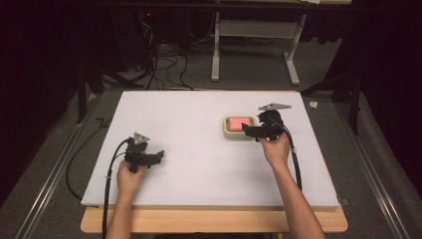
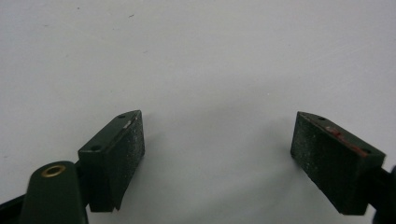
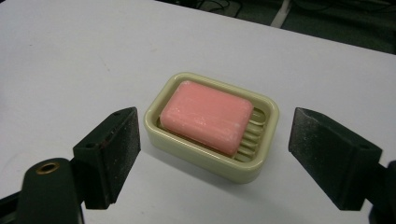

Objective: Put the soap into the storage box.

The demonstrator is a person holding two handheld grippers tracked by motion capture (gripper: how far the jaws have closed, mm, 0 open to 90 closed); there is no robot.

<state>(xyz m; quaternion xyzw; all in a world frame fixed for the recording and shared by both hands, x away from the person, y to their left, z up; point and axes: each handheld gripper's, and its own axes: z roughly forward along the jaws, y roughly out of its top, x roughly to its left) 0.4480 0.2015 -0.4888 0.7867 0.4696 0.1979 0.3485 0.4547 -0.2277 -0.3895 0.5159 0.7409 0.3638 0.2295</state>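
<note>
my right hand-held gripper (image 3: 215, 154): jaws spread wide, holding nothing, just beside soap dish (image 3: 212, 163) | pink soap bar (image 3: 205, 116) lies in dish on its ribs, dish right of centre on white tabletop (image 1: 199, 164) | my left hand-held gripper (image 2: 217, 149): jaws wide apart, empty, over bare tabletop, well apart from dish

Soap bar (image 3: 206, 116) — pink, plain, with a faint pale sheen. Soap dish (image 3: 156, 132) — cream with a yellow-green cast, ribbed floor the same colour. Table (image 1: 189, 149) — white, unpatterned, with a light wood edge along the near side. Right gripper (image 1: 247, 130) and left gripper (image 1: 159, 154) — black, each topped with a grey plate.
</note>
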